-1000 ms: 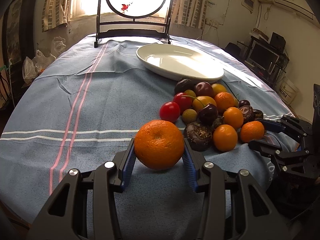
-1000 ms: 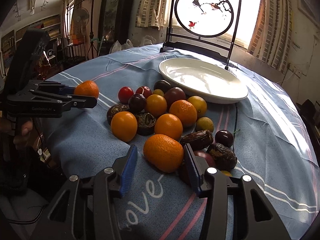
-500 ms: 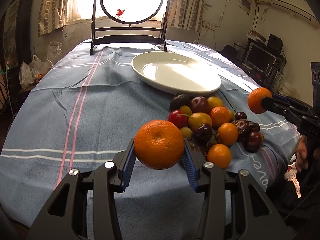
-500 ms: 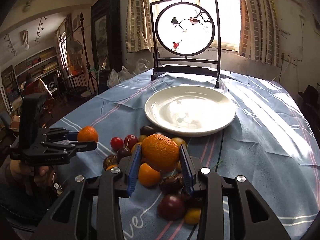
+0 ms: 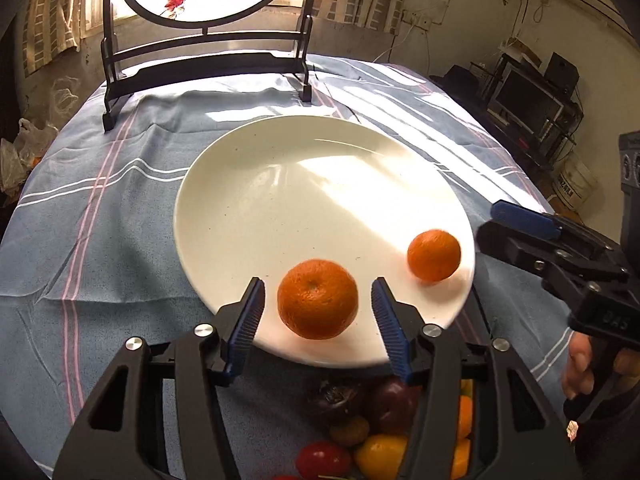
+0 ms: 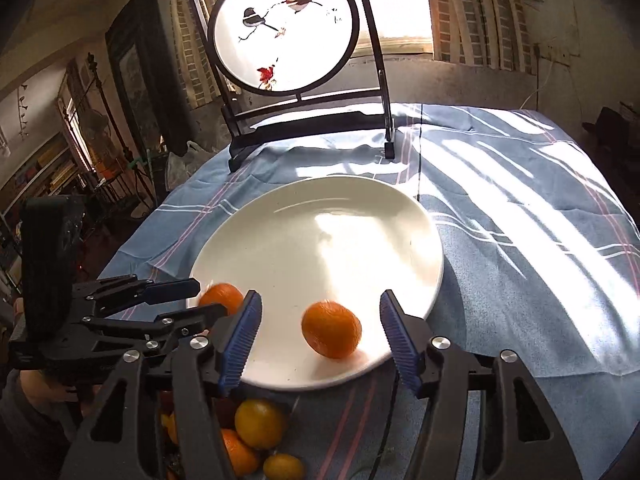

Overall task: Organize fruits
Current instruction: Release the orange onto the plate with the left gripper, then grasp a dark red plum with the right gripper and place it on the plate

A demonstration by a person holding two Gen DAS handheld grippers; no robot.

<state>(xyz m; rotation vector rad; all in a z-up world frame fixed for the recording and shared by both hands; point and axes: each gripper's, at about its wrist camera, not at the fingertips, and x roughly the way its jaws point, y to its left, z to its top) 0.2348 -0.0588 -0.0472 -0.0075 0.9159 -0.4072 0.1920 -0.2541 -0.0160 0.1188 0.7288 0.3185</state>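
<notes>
On the near edge of the white plate (image 5: 280,184), two oranges are now sitting free — a second ago each was being pinched and carried toward it. The left gripper (image 5: 318,320) is hanging with its blue fingers spread on either side of the larger orange (image 5: 317,298), touching neither flank. The right gripper (image 6: 320,336) is likewise standing wide apart around the smaller orange (image 6: 331,334), which looks slightly blurred, perhaps rolling. Both drops are looking done, so the first pair is counting as sorted. The remaining fruit pile (image 5: 372,436) is lying on the striped tablecloth (image 5: 100,220) just below the plate, waiting — both hands are probably heading back there next.
</notes>
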